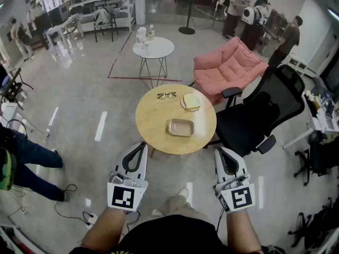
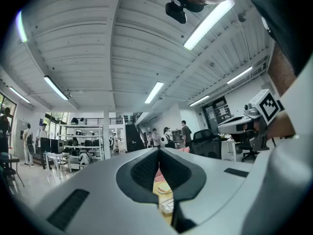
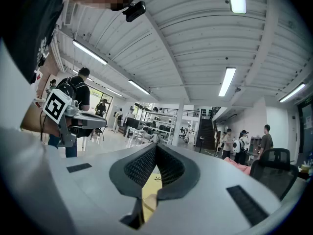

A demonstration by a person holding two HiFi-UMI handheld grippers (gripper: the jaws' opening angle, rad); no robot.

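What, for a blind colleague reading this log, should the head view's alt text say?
White left gripper and white right gripper, both shut and empty, held short of a round wooden table bearing a shallow rectangular tray, a round plate and dark-framed eyeglasses; a black office chair stands beside it.

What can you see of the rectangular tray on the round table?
The tray is a shallow rectangle with rounded corners and a raised rim, tan-grey, its material unclear, and it looks empty. It lies flat near the middle of the round wooden table, nearer the person than the plate and the glasses, apart from both. Only the table touches it.
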